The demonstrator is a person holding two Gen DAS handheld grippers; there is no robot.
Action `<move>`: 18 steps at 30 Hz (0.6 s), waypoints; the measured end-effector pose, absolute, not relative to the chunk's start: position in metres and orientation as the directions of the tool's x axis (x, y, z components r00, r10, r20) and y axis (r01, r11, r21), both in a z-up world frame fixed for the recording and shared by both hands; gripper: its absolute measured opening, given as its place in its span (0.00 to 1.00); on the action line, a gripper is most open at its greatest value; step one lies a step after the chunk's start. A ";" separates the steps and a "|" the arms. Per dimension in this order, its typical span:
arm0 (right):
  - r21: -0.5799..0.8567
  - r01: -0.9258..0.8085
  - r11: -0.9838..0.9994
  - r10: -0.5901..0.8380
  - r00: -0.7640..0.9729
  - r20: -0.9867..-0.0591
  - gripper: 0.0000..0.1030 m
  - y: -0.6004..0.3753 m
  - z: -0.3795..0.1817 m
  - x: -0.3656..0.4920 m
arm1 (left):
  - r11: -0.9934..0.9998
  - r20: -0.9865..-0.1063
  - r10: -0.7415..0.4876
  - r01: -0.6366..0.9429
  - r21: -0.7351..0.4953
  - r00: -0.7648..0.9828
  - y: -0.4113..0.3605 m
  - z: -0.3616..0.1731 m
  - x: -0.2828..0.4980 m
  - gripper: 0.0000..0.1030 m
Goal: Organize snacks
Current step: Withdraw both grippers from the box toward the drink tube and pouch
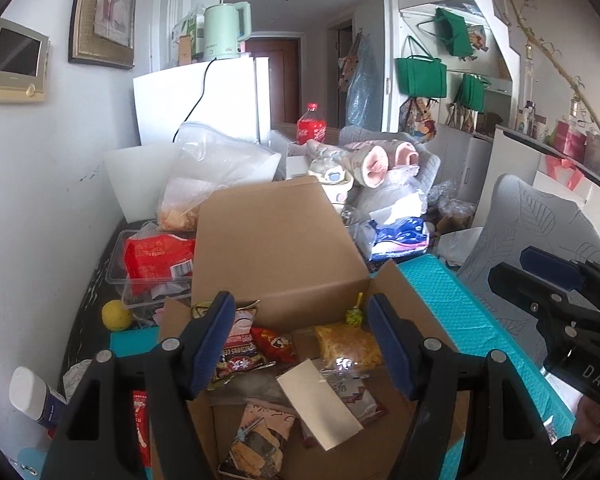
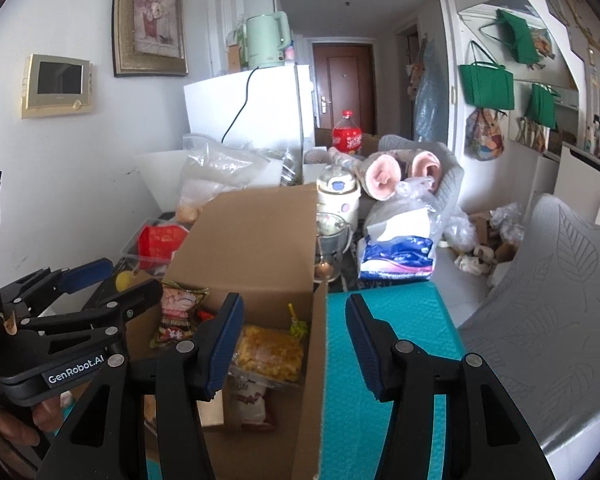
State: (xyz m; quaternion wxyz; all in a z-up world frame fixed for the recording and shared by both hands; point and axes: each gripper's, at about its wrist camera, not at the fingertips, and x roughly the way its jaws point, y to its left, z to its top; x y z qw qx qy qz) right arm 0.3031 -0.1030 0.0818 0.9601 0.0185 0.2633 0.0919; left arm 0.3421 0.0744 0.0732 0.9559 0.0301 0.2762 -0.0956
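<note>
"GenRobot.AI" is showing in white on the left tool (image 2: 85,276) body, near left | "DAS" is showing on the right tool (image 1: 540,272) body, near right | red snack packet (image 1: 242,354) in the cardboard box (image 1: 276,240) is bearing print too blurred to read

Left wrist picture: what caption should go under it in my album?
Open left hand-held gripper hovers empty above a cardboard box full of snack packets.

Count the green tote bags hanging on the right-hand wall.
3: one uppermost, a large one lower left, and a smaller one lower right. Other bags hang nearby, so more green ones could be hidden.
</note>
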 end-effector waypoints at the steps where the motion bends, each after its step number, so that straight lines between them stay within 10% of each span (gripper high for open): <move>1: 0.073 -0.151 0.986 0.167 0.853 -0.494 0.51 -0.106 0.086 0.296 | 0.975 -0.530 -0.183 0.220 0.007 0.828 0.069 0.075 0.337 0.67; 18: 0.022 0.053 0.998 -0.035 0.866 -0.498 0.51 -0.159 0.090 0.189 | 0.897 -0.566 -0.365 0.443 0.000 0.739 0.004 0.074 0.255 0.67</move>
